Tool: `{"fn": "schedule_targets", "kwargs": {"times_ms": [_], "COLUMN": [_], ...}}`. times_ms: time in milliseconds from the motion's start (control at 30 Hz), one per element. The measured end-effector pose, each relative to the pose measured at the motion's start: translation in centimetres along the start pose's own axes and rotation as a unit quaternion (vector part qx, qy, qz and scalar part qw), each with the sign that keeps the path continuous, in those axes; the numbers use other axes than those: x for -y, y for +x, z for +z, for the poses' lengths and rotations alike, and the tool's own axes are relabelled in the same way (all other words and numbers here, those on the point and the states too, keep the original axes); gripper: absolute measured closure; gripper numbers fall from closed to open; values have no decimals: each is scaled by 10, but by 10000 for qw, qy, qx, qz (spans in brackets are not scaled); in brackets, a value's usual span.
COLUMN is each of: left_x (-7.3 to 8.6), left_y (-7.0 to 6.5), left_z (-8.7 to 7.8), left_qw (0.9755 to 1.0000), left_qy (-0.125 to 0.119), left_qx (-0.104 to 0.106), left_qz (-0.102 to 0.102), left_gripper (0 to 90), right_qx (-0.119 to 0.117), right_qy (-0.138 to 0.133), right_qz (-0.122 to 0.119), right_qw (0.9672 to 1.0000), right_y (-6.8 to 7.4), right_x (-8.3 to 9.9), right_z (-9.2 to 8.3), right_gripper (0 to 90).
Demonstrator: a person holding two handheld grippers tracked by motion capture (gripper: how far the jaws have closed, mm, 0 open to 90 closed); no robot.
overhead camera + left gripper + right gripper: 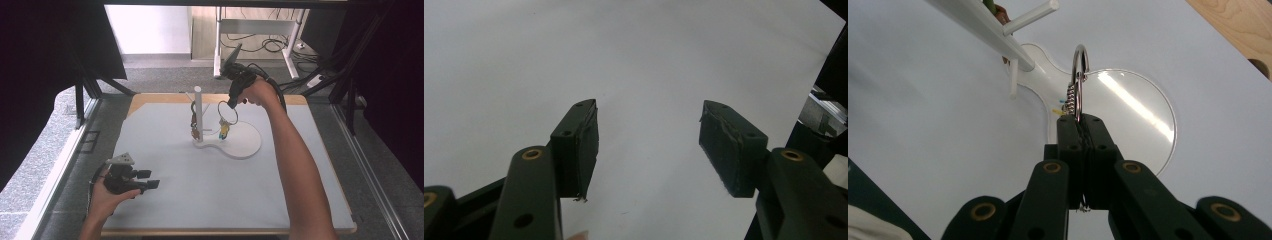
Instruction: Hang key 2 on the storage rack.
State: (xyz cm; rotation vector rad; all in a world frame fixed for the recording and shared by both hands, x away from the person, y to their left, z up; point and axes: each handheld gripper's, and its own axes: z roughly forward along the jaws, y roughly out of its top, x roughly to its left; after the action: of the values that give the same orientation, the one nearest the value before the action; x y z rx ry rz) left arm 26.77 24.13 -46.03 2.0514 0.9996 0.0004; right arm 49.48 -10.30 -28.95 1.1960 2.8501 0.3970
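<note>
Stand [235,142] sat at centre of table [215,195], post [198,112] rising at stand's left end. Key ring [227,112] hung just right of post, above base. Left gripper [147,179] lay at table's near left edge.

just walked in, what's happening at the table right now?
A person works with two handheld grippers. The right gripper is shut on a metal key ring with small charms hanging from it, held up beside the white peg stand, above its round base. Another item already hangs on the stand's post. The left gripper sits open and idle near the table's front left corner, holding nothing.
</note>
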Motion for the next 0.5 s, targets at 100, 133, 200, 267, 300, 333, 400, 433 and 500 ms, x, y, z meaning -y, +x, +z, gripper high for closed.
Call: {"fn": "schedule_targets", "kwargs": {"times_ms": [100,133,200,267,300,333,400,433,500], "left_x": [0,-1,-1,0,0,0,0,0,0], "left_y": [0,0,0,0,0,0,1,1,1], "left_z": [-2,-2,-3,-3,-3,-4,-4,-5,-5], "left_qw": [10000,10000,10000,10000,10000,10000,10000,10000,10000], "left_qy": [-32,-32,-33,-35,-37,-20,-38,-44,-51], "left_qx": [8,14,18,22,30,30,28,27,21], "left_qz": [10,13,24,28,28,39,39,28,28], "left_gripper": [412,413,413,412,412,412,411,412,412], "right_qx": [-29,-38,-26,1,3,9,22,19,35], "right_qy": [3,4,20,17,10,16,30,27,20], "right_qz": [-16,-16,-28,-32,-13,-19,-48,-60,-69], "right_qw": [10000,10000,10000,10000,10000,10000,10000,10000,10000], "right_y": [2,2,3,3,4,4,5,6,7], "right_x": [-5,-6,-10,-13,-14,-16,-19,-20,-23], "right_z": [2,3,4,6,6,7,10,10,11], "right_gripper": [884,884,884,884,884,884,884,884,884]}}
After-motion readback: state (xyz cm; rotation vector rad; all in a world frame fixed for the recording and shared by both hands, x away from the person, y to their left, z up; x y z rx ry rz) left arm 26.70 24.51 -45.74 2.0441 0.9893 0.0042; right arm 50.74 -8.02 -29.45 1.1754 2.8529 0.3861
